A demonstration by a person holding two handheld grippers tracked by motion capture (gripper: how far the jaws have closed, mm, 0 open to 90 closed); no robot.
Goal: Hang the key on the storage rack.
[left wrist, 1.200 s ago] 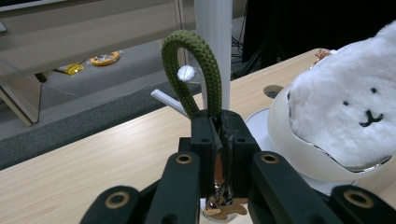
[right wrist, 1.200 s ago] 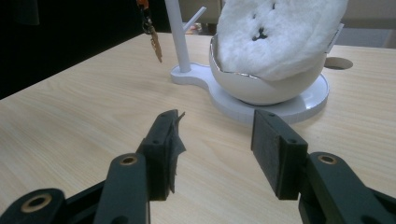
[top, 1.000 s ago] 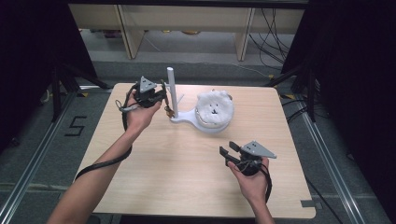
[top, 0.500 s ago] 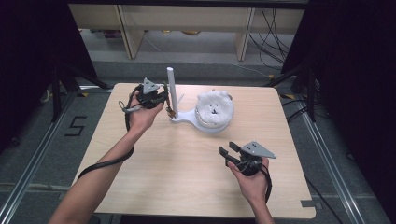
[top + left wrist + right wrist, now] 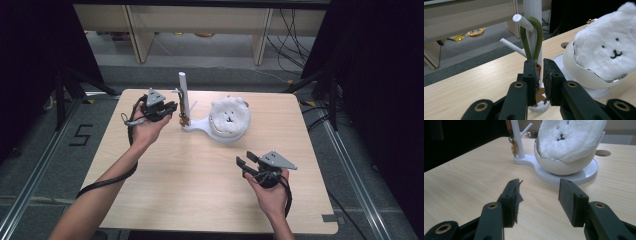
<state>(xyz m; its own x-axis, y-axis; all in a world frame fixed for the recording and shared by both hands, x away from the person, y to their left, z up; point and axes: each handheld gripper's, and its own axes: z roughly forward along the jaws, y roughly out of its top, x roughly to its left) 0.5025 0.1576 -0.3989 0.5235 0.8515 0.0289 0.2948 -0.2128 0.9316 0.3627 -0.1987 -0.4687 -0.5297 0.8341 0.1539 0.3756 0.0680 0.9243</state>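
plush bear (image 5: 229,116) in white bowl (image 5: 225,135)

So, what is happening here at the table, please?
A person holds a gripper in each hand. The left gripper has its fingers closed on a keychain hanging by a green cord loop from a peg on the white stand. The right gripper rests open, apart from the stand. A white plush bear sits in the stand's bowl.

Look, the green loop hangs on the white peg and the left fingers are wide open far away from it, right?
Not quite. The green loop does hang on the white peg, but the left fingers are nearly shut, pinching the keychain just under the loop, not wide open and far away. The left gripper view shows it.
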